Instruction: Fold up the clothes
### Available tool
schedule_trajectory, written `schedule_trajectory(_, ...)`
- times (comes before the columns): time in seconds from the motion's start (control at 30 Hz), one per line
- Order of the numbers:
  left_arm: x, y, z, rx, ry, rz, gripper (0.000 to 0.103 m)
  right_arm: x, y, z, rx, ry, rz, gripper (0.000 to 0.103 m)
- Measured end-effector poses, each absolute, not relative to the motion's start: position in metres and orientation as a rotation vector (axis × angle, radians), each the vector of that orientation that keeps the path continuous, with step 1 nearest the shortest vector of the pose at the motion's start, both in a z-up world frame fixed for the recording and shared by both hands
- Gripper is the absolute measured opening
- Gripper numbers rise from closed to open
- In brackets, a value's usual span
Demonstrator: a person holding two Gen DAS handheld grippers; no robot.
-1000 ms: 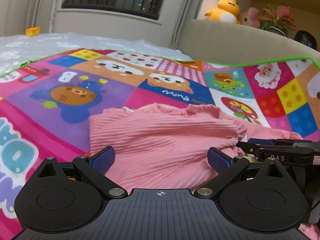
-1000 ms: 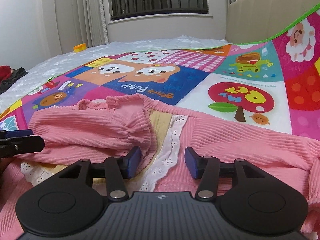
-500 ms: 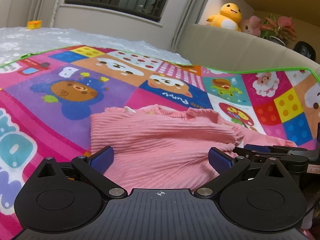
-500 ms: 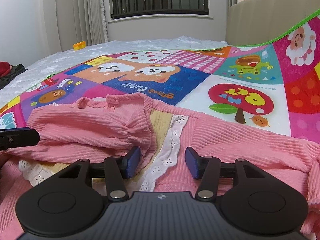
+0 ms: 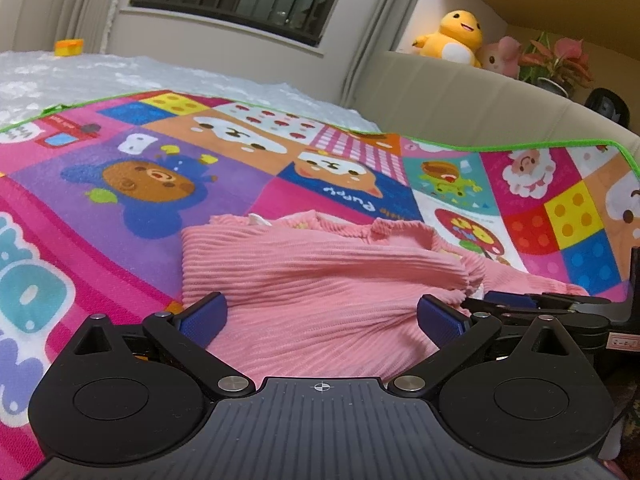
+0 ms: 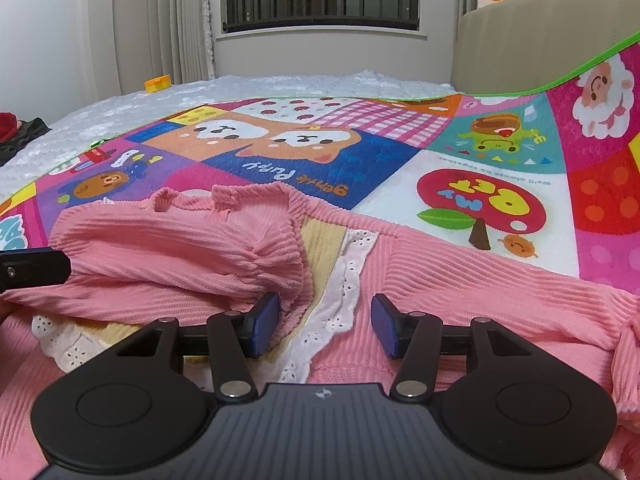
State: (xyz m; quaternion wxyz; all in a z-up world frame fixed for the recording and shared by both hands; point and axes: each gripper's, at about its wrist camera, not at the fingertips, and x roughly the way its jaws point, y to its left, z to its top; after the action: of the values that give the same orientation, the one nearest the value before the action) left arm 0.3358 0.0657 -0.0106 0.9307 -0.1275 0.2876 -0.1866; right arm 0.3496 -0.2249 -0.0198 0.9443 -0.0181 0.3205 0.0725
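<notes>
Both tongs hang spread and empty: left tongs point(image 5: 322, 316) low over the folded sleeve point(image 5: 320, 256), right tongs point(image 6: 325, 326) at its frilled cuff. The pink top point(image 6: 460, 280) lies on the play mat point(image 5: 120, 184) at six o'clock. Little has moved in the last second, so the sleeve fold looks settled.

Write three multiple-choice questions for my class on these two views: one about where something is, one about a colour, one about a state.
1. Where does the yellow plush toy sit?
A. on the ledge behind the headboard
B. on the play mat
C. on the pink garment

2. What colour is the edging of the play mat?
A. black
B. green
C. white

3. How does the left hand-held gripper stand?
A. shut on the garment
B. shut on nothing
C. open

Answers: 1 A, it shows above the beige headboard. 2 B, a green strip runs along the mat's far edge. 3 C, its blue pads stand wide apart over the pink garment.
</notes>
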Motion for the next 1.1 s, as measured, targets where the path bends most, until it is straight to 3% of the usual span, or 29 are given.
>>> schedule_trajectory(0.13, 0.334, 0.071, -0.010, -0.286, 0.585, -0.394, 0.103, 0.349, -0.234, -0.013, 0.015, 0.657, 0.170, 0.053)
schedule_trajectory(0.2, 0.332, 0.073, -0.009, -0.297, 0.579, -0.397, 0.103, 0.340, -0.241, 0.000, 0.070, 0.627, 0.216, 0.062)
schedule_trajectory(0.3, 0.327, 0.075, -0.006, -0.298, 0.561, -0.404, 0.103, 0.333, -0.243, 0.019, 0.119, 0.586, 0.302, 0.063)
schedule_trajectory(0.47, 0.322, 0.079, -0.001, -0.296, 0.548, -0.428, 0.103, 0.370, -0.218, 0.011, 0.083, 0.696, 0.323, 0.065)
schedule_trajectory(0.53, 0.320, 0.082, 0.002, -0.305, 0.539, -0.448, 0.103, 0.382, -0.209, -0.001, 0.050, 0.746, 0.295, 0.053)
schedule_trajectory(0.6, 0.319, 0.085, 0.004, -0.320, 0.528, -0.466, 0.103, 0.383, -0.205, 0.003, 0.052, 0.750, 0.291, 0.016)
schedule_trajectory(0.8, 0.317, 0.095, 0.008, -0.412, 0.482, -0.518, 0.103, 0.358, -0.230, 0.072, 0.258, 0.629, 0.340, 0.016)
schedule_trajectory(0.9, 0.319, 0.092, 0.005, -0.399, 0.503, -0.500, 0.103, 0.358, -0.232, 0.060, 0.203, 0.695, 0.282, 0.018)
schedule_trajectory(0.97, 0.322, 0.089, 0.002, -0.377, 0.531, -0.477, 0.103, 0.365, -0.229, 0.032, 0.132, 0.778, 0.209, 0.029)
schedule_trajectory(1.0, 0.323, 0.087, 0.000, -0.366, 0.545, -0.466, 0.103, 0.368, -0.228, 0.016, 0.094, 0.810, 0.169, 0.044)
schedule_trajectory(1.1, 0.325, 0.086, -0.004, -0.350, 0.569, -0.454, 0.103, 0.362, -0.223, -0.002, -0.023, 0.776, 0.140, 0.050)
